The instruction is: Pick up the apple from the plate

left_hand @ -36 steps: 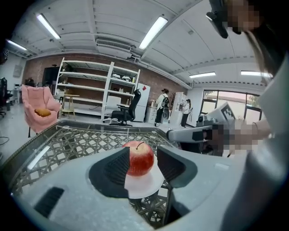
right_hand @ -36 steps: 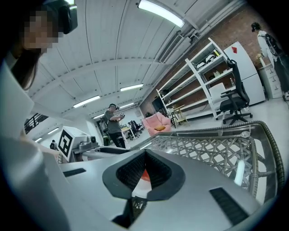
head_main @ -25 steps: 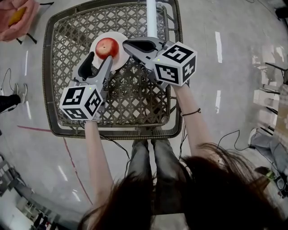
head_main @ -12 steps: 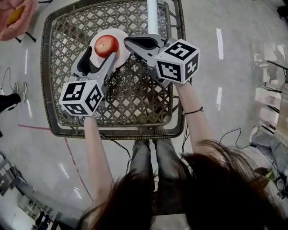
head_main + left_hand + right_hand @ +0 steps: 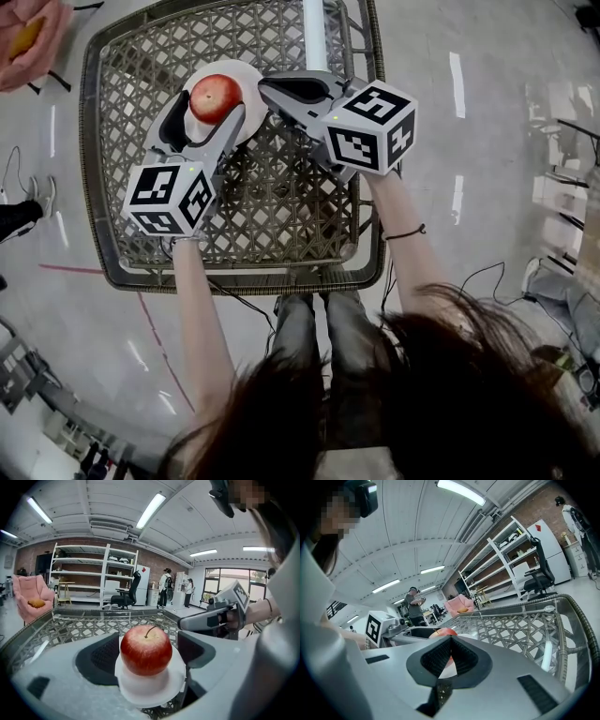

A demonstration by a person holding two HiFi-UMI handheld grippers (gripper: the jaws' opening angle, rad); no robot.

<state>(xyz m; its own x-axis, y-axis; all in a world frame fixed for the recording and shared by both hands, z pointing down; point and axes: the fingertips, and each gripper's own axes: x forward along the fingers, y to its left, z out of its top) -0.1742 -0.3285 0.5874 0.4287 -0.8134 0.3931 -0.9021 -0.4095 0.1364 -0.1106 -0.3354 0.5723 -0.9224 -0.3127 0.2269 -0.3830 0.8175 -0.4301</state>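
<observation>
A red apple [image 5: 215, 97] [image 5: 146, 649] stands on a small white plate [image 5: 253, 86] [image 5: 150, 689] at the far side of the woven table. My left gripper [image 5: 209, 111] [image 5: 147, 656] reaches over the plate with the apple between its two dark pads. Its jaws are opening, and a strip of plate shows between the apple and the right pad [image 5: 196, 649]. My right gripper [image 5: 268, 89] [image 5: 447, 660] hovers just right of the plate, shut on nothing. Over its jaws the top of the apple [image 5: 445, 631] peeks out.
The table is a wicker lattice tray with a raised rim [image 5: 94, 141]. A white tube [image 5: 315, 33] lies along its far right side. A pink armchair [image 5: 28, 37] stands off the far left corner. Cables run on the floor [image 5: 234, 300] near the person's legs.
The left gripper's jaws have spread wider and edged forward, so they now flank the apple. The right gripper has stayed beside the plate.
</observation>
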